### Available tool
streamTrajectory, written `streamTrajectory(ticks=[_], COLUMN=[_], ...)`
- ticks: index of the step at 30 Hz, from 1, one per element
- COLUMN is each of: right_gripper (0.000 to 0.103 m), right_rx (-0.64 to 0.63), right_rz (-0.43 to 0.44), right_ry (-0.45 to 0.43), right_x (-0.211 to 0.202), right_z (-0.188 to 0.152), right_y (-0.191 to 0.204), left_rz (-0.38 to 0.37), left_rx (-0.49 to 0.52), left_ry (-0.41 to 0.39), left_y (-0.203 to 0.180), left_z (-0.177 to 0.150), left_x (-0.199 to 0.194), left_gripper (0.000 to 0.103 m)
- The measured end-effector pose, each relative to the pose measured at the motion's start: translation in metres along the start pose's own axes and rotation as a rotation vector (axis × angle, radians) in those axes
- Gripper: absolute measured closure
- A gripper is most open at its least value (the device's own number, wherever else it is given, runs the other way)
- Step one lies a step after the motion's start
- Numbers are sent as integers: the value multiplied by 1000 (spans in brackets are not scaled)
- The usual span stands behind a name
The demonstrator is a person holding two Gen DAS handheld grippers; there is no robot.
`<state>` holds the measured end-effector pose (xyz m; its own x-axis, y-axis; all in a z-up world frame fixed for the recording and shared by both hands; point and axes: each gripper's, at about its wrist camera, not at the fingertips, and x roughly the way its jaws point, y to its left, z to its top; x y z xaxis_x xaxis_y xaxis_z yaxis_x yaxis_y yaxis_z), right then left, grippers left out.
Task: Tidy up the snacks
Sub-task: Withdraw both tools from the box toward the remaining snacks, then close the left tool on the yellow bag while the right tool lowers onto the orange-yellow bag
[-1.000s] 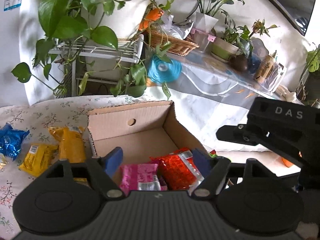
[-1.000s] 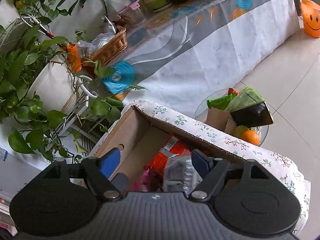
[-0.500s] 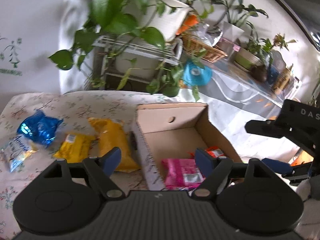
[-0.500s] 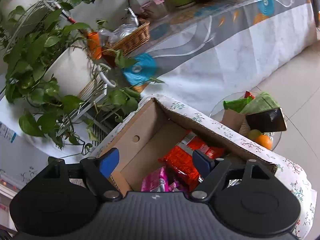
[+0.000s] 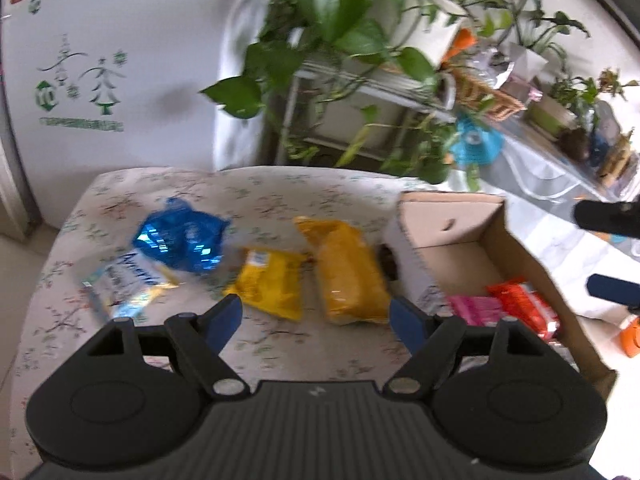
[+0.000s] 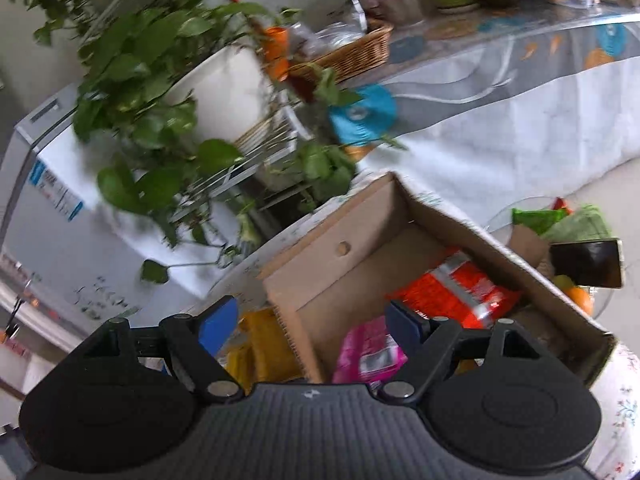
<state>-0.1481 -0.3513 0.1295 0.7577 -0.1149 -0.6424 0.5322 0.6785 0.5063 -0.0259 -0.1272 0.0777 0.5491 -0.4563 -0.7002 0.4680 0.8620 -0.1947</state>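
lengthwise, orange packet points away — left tool gaping.

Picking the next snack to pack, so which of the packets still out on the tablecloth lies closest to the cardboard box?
The orange-yellow packet. It lies right beside the cardboard box, while the bright yellow packet, blue packet and clear packet sit progressively farther left.

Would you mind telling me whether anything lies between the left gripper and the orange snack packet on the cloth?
Nothing visible does. The left gripper is open and empty, and the orange snack packet lies just ahead of it, uncovered, beside the cardboard box. The yellow packet lies alongside.
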Motion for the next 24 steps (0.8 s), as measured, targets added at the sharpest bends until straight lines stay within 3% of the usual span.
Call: streamTrajectory(ticks=[5,12,24], right_gripper=[17,17,17], right_rx=[-25,-56,-92], right_rz=[24,28,67], right_ry=[27,44,83], right_x=[5,8,15], right_z=[-4,-9,-17], right_y=[7,15,25], left_rz=[48,60,34], left_rx=[1,51,191], left_ry=[-10,-23,-17], left_y=[14,16,13], left_z=[-2,-4,5], left_x=[12,33,80], left_gripper=[23,23,25])
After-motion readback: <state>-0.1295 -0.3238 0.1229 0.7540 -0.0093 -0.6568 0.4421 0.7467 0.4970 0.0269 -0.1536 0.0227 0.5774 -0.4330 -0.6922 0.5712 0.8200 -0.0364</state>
